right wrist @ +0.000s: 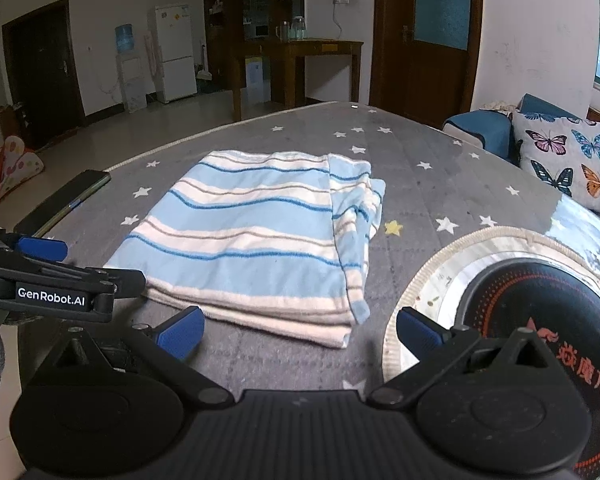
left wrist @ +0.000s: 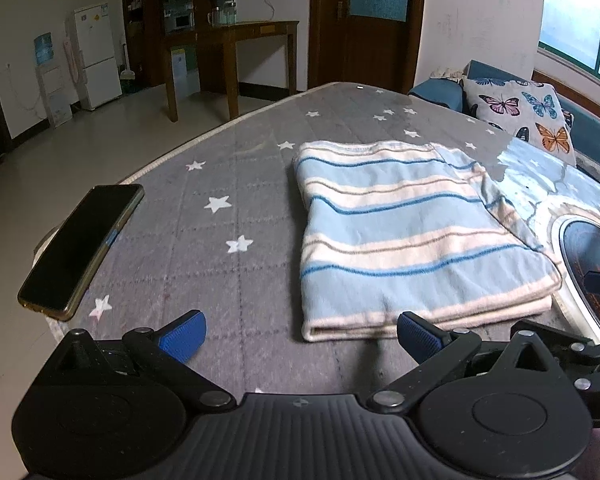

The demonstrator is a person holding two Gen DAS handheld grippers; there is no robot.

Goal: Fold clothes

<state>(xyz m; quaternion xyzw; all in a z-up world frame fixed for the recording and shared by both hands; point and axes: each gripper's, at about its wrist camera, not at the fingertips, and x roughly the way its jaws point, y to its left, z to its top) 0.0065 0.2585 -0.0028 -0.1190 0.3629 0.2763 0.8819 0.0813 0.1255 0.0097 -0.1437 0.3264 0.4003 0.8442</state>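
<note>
A blue-and-cream striped garment (left wrist: 412, 236) lies folded into a flat rectangle on the grey star-patterned table cover (left wrist: 220, 248). In the right wrist view the same garment (right wrist: 256, 236) shows a sleeve-like flap folded over its right side. My left gripper (left wrist: 300, 334) hovers open just short of the garment's near edge, nothing between its blue pads. My right gripper (right wrist: 300, 332) is also open and empty, near the garment's front right corner. The left gripper's black frame (right wrist: 52, 284) shows at the left of the right wrist view.
A dark phone (left wrist: 80, 248) lies near the table's left edge, phone (right wrist: 64, 200). A round black cooktop with a cream rim (right wrist: 540, 320) sits at the right. A butterfly cushion (left wrist: 524, 112) rests on a blue sofa beyond the table.
</note>
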